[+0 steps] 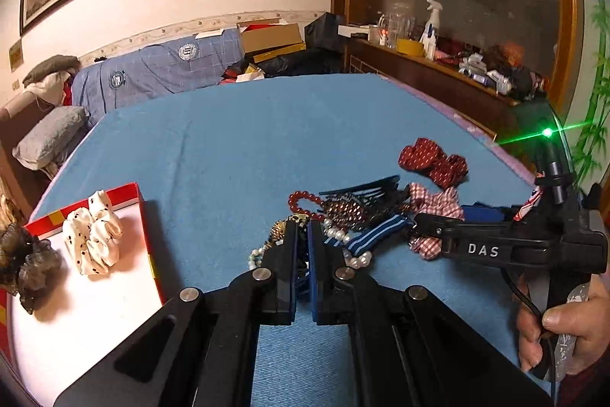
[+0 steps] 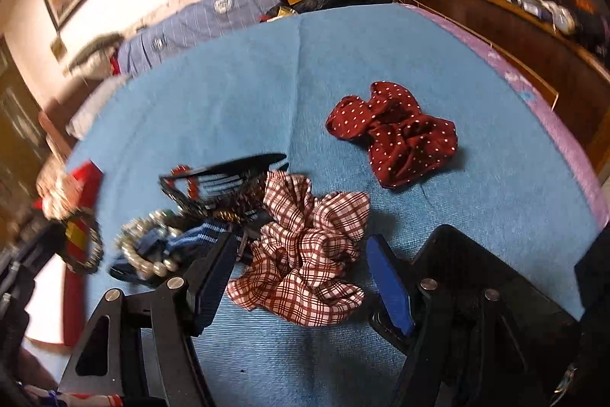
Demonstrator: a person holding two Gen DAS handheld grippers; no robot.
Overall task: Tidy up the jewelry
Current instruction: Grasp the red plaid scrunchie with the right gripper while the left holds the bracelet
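Blue cloth (image 1: 236,140) covers the table. At its left edge, a red-rimmed tray (image 1: 126,189) holds a cream dotted scrunchie (image 1: 93,235) and a dark gauzy one (image 1: 26,266). The jewelry pile (image 1: 335,220), beads, pearls, comb and striped band, lies mid-cloth. Left gripper (image 1: 304,239) is closed over the pile; whatever it pinches appears dark, but is unclear. Right gripper (image 2: 305,254) gapes wide, straddling the checked scrunchie (image 2: 305,254) without pressing it. A red dotted scrunchie (image 2: 396,136) lies apart.
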